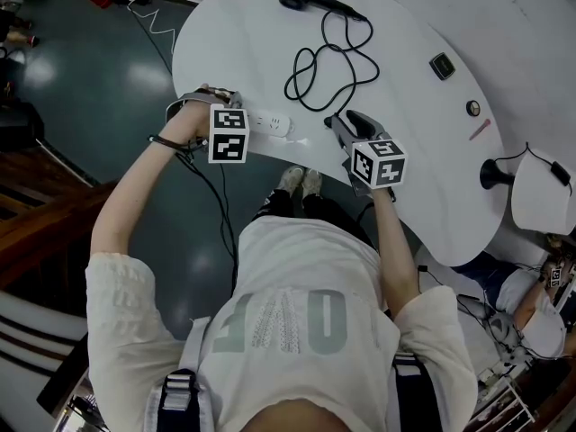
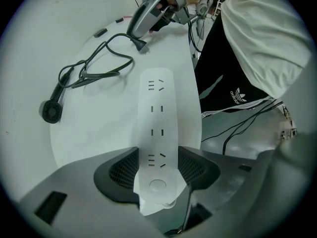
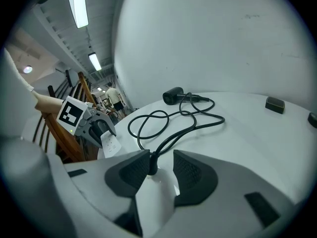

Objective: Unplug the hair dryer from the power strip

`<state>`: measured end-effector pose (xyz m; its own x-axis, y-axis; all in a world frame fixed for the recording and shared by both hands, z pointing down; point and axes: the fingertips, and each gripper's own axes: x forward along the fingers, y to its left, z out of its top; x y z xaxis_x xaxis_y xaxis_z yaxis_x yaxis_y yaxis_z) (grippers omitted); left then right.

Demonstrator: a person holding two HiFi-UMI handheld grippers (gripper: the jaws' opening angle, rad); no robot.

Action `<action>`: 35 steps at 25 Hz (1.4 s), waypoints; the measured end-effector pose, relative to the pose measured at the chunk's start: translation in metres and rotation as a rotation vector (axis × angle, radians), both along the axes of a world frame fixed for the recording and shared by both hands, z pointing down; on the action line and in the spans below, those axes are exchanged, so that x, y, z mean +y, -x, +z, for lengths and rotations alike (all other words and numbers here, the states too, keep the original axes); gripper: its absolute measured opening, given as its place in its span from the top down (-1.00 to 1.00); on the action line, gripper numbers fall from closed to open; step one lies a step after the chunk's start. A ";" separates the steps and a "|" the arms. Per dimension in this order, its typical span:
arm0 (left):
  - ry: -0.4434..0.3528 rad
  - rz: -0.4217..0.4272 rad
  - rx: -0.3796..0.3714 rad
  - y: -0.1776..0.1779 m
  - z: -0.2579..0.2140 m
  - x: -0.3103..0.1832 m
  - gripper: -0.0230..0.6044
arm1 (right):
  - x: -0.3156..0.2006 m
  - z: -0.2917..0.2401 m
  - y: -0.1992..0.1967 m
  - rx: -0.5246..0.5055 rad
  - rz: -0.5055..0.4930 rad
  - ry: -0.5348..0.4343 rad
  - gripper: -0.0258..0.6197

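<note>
Right gripper jaws apart, plug between them against one jaw; left gripper clamped on power strip end.

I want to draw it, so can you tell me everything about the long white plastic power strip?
The long white plastic power strip is a flat, smooth bar with rounded ends, lying flat near the edge of the white table. Its top shows four groups of slot holes in a row, all empty, and a round button at the near end. The left gripper squeezes that end between its dark meshed pads, one on each long side.
</note>
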<state>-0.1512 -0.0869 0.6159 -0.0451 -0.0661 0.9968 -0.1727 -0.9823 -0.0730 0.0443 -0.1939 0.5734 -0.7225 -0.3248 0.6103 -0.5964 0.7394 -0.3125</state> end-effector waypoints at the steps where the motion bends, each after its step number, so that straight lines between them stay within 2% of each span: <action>1: -0.001 0.000 0.002 0.000 0.000 0.000 0.15 | 0.001 0.000 0.000 0.004 -0.005 -0.004 0.49; 15: -0.003 0.018 0.006 -0.001 -0.001 0.001 0.15 | -0.006 -0.016 -0.004 -0.004 -0.009 -0.057 0.48; 21: -0.007 -0.045 0.051 -0.009 -0.009 -0.005 0.11 | -0.011 -0.035 -0.002 -0.034 -0.028 -0.087 0.48; 25: -0.058 -0.029 0.054 -0.014 -0.030 -0.022 0.09 | -0.018 -0.060 0.005 -0.027 -0.077 -0.151 0.35; 28: -0.142 -0.059 0.122 -0.024 -0.065 -0.047 0.09 | -0.027 -0.095 0.014 -0.023 -0.126 -0.242 0.35; 30: -0.218 -0.093 0.193 -0.036 -0.096 -0.071 0.09 | -0.034 -0.125 0.021 -0.037 -0.139 -0.315 0.35; 33: -0.347 -0.180 0.353 -0.060 -0.150 -0.106 0.11 | -0.046 -0.170 0.028 -0.061 -0.137 -0.405 0.35; 35: -0.466 -0.231 0.465 -0.076 -0.188 -0.126 0.23 | -0.051 -0.198 0.031 -0.068 -0.136 -0.459 0.35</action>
<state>-0.0749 -0.2129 0.4280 0.3149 -0.5315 0.7863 -0.4890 -0.8009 -0.3455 0.0133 -0.2451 0.3758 -0.8102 -0.4495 0.3762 -0.4744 0.8798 0.0296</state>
